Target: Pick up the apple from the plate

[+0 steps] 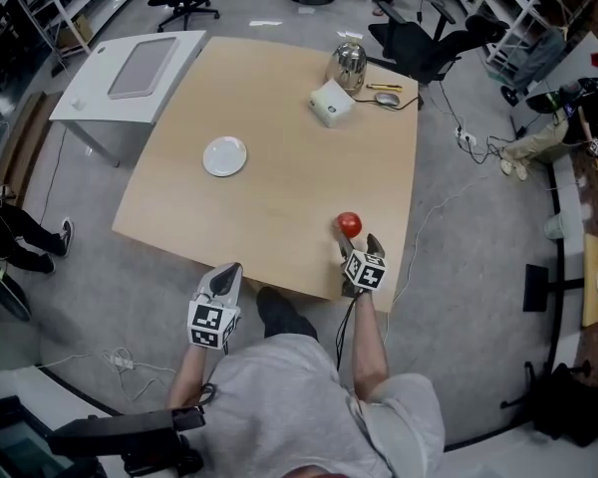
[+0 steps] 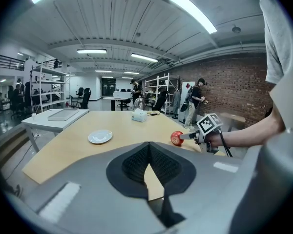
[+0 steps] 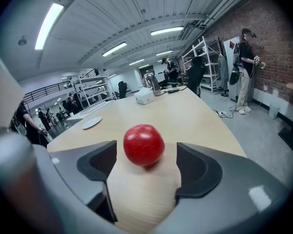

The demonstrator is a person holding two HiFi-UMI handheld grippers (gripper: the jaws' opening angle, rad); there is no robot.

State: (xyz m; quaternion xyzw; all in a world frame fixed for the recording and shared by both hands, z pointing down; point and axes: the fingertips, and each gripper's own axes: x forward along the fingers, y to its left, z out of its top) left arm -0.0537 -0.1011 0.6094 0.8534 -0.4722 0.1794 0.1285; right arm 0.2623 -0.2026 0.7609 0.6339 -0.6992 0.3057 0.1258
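A red apple (image 1: pixel 350 224) rests on the wooden table (image 1: pixel 279 197) near its front right edge, well apart from the empty white plate (image 1: pixel 224 155). My right gripper (image 1: pixel 360 245) is open just behind the apple. In the right gripper view the apple (image 3: pixel 144 145) sits between and slightly beyond the two dark jaws, touching neither. My left gripper (image 1: pixel 227 272) hangs off the table's front edge, shut and empty. The left gripper view shows its jaws (image 2: pixel 149 145) meeting at the tips, with the plate (image 2: pixel 100 136) and the apple (image 2: pixel 177 138) farther off.
A white box (image 1: pixel 332 103), a metal kettle (image 1: pixel 347 65) and a mouse (image 1: pixel 387 98) stand at the far right of the table. A white side table (image 1: pixel 130 73) adjoins the far left corner. Cables lie on the floor at right. Someone's legs (image 1: pixel 10 235) show at left.
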